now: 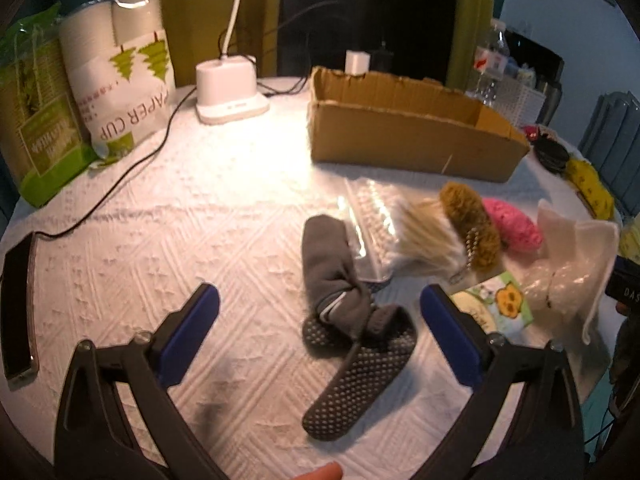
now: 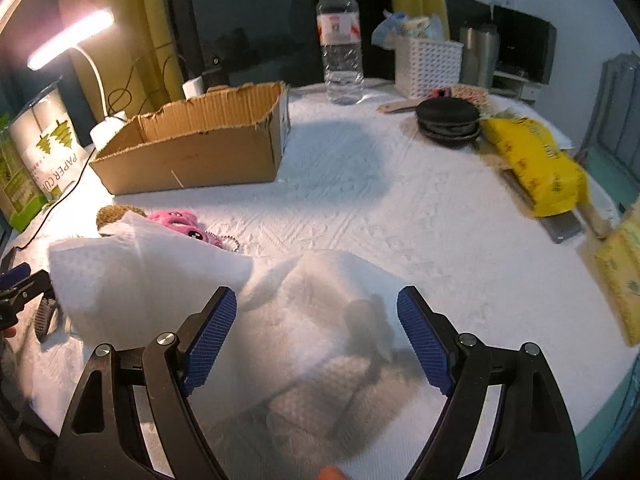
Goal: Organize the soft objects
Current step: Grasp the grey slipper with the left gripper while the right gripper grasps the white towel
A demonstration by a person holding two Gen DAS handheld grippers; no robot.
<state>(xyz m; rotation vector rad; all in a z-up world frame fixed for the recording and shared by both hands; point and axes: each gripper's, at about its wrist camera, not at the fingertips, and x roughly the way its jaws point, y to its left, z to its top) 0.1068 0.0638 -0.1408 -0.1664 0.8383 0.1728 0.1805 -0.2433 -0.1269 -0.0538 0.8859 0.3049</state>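
- Left tongs (image 1: 320, 312): jaws wide apart, nothing gripped. Blue pads flank the grey socks (image 1: 348, 320), clear of them on both sides.
- Grey socks lie bunched on the counter (image 1: 160, 240), dotted anti-slip soles up on two of them.
- Right tongs (image 2: 317, 332): jaws wide apart, nothing gripped. They hang over a white cloth (image 2: 320, 312) that lies crumpled on the counter, with bubble wrap (image 2: 320, 396) nearer the camera.
- Just beyond the socks: a clear plastic bag (image 1: 368, 220), a cream-and-brown fluffy toy (image 1: 452, 228) with a bead chain, and a pink plush (image 1: 512, 226) touching its right side.
- Small cartoon-print packet (image 1: 500, 304) just right of the left tongs' right pad.
- Open cardboard box (image 1: 408, 136) further back, looks empty from the right wrist view.
- Readable text: white bag of cups (image 1: 124, 92) says "PAPER CUP", upside down, with green tree logos. Green pack (image 1: 44, 132) beside it has print too blurred to read.
- White lamp base (image 1: 230, 90) with a lit bar lamp above, black cable trailing across the counter. Phone (image 1: 16, 312) at the left edge.
- Far side: water bottle (image 2: 340, 40) with red-white label, white woven basket (image 2: 428, 64), black round case (image 2: 448, 120), yellow packet (image 2: 536, 164).
- Surface: white embossed cover. Room: yellow-green curtains, dark window.
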